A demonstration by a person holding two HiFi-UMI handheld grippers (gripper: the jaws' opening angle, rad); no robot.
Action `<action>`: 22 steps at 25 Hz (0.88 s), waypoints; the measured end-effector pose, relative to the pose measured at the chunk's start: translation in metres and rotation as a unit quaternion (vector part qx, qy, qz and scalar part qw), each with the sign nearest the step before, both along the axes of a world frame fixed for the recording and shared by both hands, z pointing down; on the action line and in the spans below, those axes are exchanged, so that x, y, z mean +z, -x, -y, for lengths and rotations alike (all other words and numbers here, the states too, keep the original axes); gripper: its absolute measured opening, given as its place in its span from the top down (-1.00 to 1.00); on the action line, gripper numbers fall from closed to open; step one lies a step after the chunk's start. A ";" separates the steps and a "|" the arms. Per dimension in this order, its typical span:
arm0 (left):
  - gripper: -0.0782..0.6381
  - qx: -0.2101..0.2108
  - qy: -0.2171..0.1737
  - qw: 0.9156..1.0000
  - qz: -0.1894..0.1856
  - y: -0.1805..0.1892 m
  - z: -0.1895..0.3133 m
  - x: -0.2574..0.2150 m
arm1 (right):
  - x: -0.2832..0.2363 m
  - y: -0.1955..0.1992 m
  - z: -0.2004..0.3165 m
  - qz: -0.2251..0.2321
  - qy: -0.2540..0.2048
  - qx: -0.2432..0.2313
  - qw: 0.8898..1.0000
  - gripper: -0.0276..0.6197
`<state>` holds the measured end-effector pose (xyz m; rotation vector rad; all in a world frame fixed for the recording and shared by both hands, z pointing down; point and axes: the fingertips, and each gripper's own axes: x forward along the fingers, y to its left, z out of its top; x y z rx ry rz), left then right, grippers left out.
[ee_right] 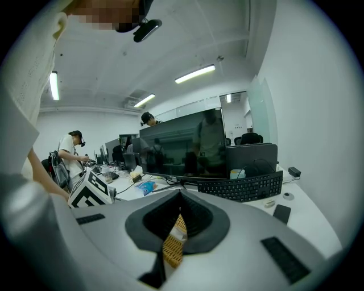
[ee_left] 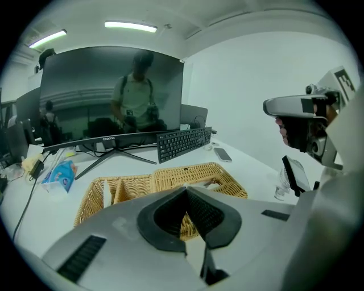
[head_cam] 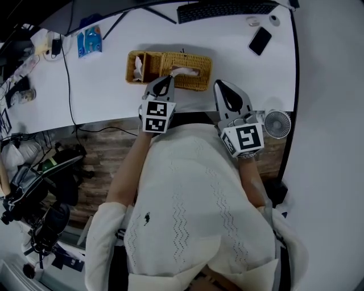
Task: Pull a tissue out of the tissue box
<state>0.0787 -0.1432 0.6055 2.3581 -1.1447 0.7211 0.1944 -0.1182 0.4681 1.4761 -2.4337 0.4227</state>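
Wicker tissue box (head_cam: 196, 79) on table (head_cam: 102, 91), tissue (head_cam: 182, 71) poking out top. Left tongs (head_cam: 166, 79) together, empty, over box's near edge by tissue. Right tongs (head_cam: 223, 86) together, empty, just right of box.

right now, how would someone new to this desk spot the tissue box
On the white desk, look this side of the black keyboard. The tissue box is the only woven, straw-coloured thing there, a white tissue poking from its top.
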 end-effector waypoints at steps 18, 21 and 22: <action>0.75 -0.013 -0.005 1.000 -0.020 0.002 -0.017 -0.009 | -0.003 0.003 -0.014 -0.004 -0.008 -0.012 1.000 0.91; 0.75 -0.016 -0.008 1.000 -0.022 0.005 -0.018 -0.013 | -0.006 0.006 -0.014 -0.004 -0.012 -0.015 1.000 0.91; 0.75 -0.015 -0.011 1.000 -0.022 0.006 -0.019 -0.015 | -0.006 0.007 -0.015 -0.006 -0.013 -0.016 1.000 0.91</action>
